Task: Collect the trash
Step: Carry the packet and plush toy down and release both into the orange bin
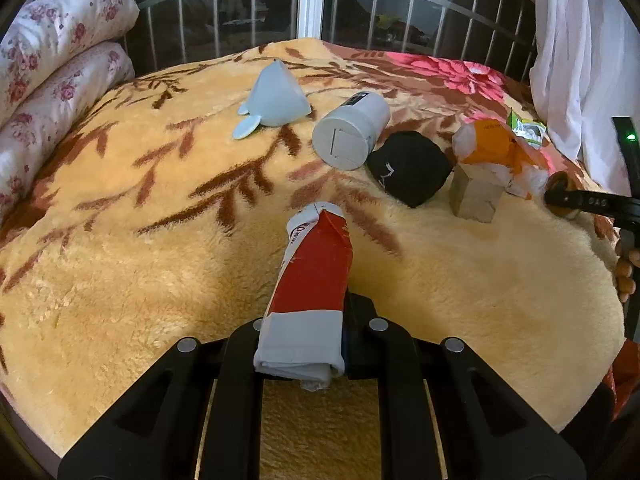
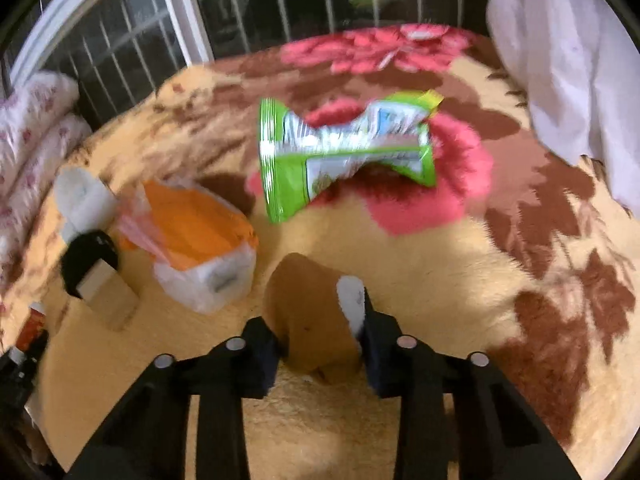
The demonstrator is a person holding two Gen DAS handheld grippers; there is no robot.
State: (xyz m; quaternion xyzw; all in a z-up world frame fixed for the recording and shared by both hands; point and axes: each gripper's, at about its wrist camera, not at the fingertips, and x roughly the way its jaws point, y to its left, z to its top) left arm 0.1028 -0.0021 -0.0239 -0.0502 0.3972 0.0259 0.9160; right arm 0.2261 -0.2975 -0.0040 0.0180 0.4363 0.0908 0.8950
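My left gripper (image 1: 304,344) is shut on a red and white tube (image 1: 312,276), held above the blanket. My right gripper (image 2: 320,340) is shut on a brown paper cup (image 2: 316,320) with a white inside. Trash lies on the bed: a green snack wrapper (image 2: 344,152), an orange and white plastic bag (image 2: 200,248) that also shows in the left wrist view (image 1: 492,152), a small cardboard box (image 1: 476,196), a black bundle (image 1: 412,166), a white cylindrical can (image 1: 352,132) and a pale blue cone-shaped cup (image 1: 276,96). The right gripper shows at the left view's right edge (image 1: 560,196).
The bed is covered by a fluffy yellow blanket (image 1: 120,240) with brown leaves and pink flowers. Rolled floral bedding (image 1: 48,80) lies at the left. A barred window (image 1: 320,8) is behind, a white curtain (image 1: 584,52) at the right.
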